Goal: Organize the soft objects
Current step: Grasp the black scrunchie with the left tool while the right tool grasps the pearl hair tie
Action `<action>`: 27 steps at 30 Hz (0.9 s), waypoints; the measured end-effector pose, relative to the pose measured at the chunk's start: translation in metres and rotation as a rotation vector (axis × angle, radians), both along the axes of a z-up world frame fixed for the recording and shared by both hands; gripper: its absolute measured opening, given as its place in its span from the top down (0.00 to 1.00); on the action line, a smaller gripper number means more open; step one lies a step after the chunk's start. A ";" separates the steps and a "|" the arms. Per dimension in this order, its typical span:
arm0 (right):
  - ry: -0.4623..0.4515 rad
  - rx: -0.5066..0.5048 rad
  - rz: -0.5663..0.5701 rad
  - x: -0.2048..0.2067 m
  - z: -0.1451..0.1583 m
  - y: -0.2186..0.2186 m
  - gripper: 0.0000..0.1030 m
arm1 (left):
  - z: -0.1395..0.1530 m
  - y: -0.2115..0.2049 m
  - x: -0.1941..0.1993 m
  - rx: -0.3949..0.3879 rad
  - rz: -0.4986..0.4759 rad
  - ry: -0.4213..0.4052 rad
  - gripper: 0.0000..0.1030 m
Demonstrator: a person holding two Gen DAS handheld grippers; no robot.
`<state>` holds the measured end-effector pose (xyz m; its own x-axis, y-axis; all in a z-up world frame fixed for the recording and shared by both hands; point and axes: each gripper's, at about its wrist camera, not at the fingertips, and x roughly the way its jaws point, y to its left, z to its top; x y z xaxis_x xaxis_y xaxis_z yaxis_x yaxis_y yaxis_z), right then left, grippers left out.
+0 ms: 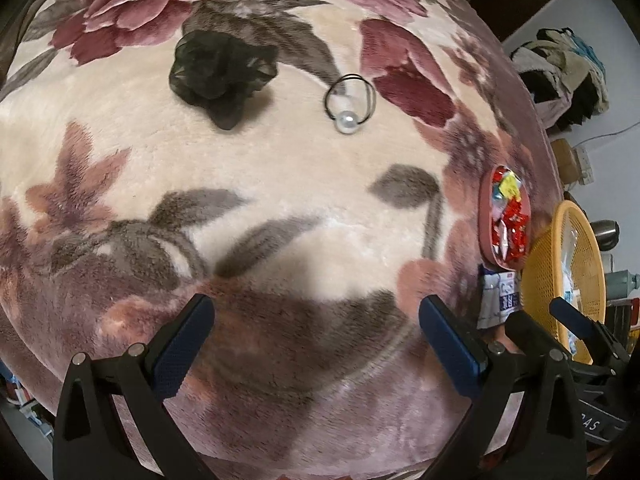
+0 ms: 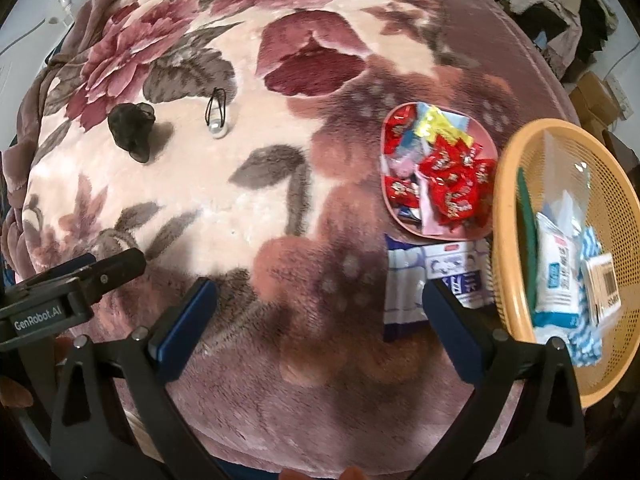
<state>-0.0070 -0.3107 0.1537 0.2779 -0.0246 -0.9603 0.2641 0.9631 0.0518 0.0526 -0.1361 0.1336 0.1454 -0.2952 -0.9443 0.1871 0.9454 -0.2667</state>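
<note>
Blue-padded fingers of the left gripper (image 1: 316, 344) frame the lower edge of the left wrist view, jaws spread wide with nothing between them, over a plush floral blanket (image 1: 256, 184). Farther up the blanket lie a black sheer scrunchie (image 1: 220, 76) and, just to its right but apart from it, a black hair tie with a white pearl bead (image 1: 349, 104). In the right wrist view, the right gripper (image 2: 318, 324) likewise hangs with jaws spread and empty above the blanket. To its right, a pink dish of wrapped candies (image 2: 436, 176), mostly red, sits on the blanket. A white-and-blue packet (image 2: 436, 280) lies just below the dish, partly hidden by the right finger. A yellow perforated basket (image 2: 508, 208) holding several packets stands beside the dish at the blanket's edge.
</note>
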 end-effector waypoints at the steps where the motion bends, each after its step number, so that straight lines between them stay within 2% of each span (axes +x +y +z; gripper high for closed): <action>1: 0.003 0.001 0.002 0.003 -0.001 0.001 0.00 | -0.002 0.002 0.002 0.001 0.004 0.003 0.01; 27: 0.066 0.022 0.051 0.064 -0.043 0.023 0.00 | -0.045 0.031 0.059 0.014 0.062 0.064 0.01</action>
<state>0.0568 -0.2878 0.1104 0.2140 0.0096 -0.9768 0.2184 0.9742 0.0574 0.1112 -0.1050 0.0887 0.1022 -0.2744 -0.9562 0.1106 0.9584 -0.2632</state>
